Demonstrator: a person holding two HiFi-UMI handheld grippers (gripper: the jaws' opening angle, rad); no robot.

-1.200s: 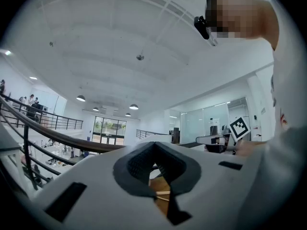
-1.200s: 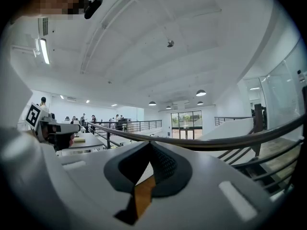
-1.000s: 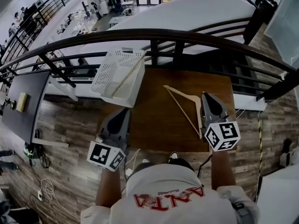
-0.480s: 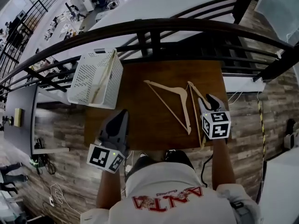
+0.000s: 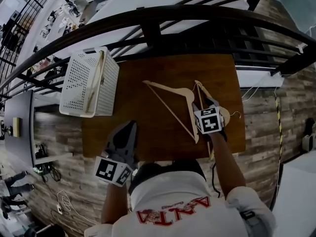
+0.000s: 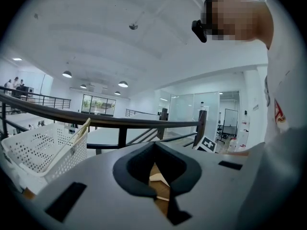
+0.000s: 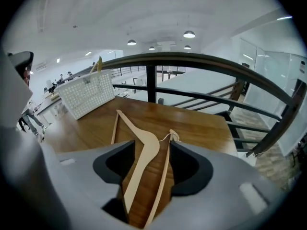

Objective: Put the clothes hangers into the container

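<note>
Two wooden hangers lie on the brown table (image 5: 148,132): one hanger (image 5: 168,98) in the middle, a second hanger (image 5: 199,89) partly under my right gripper (image 5: 201,102). In the right gripper view both hangers (image 7: 144,150) run between the jaws, which are opening and stand clear of the wood on either side. A third hanger (image 5: 97,78) leans inside the white perforated basket (image 5: 74,90) at the table's left end. My left gripper (image 5: 129,126) hovers at the near edge, shut and holding nothing; its view shows the basket (image 6: 36,147) to the left.
A dark metal railing (image 5: 163,16) runs along the table's far side, with a drop to a lower floor beyond. Cables (image 5: 61,201) lie on the plank floor at the left. The person's torso fills the bottom of the head view.
My right gripper has moved left and forward over the hangers, and its jaws have gone from shut to spread apart. The left gripper has stayed by the near edge.
</note>
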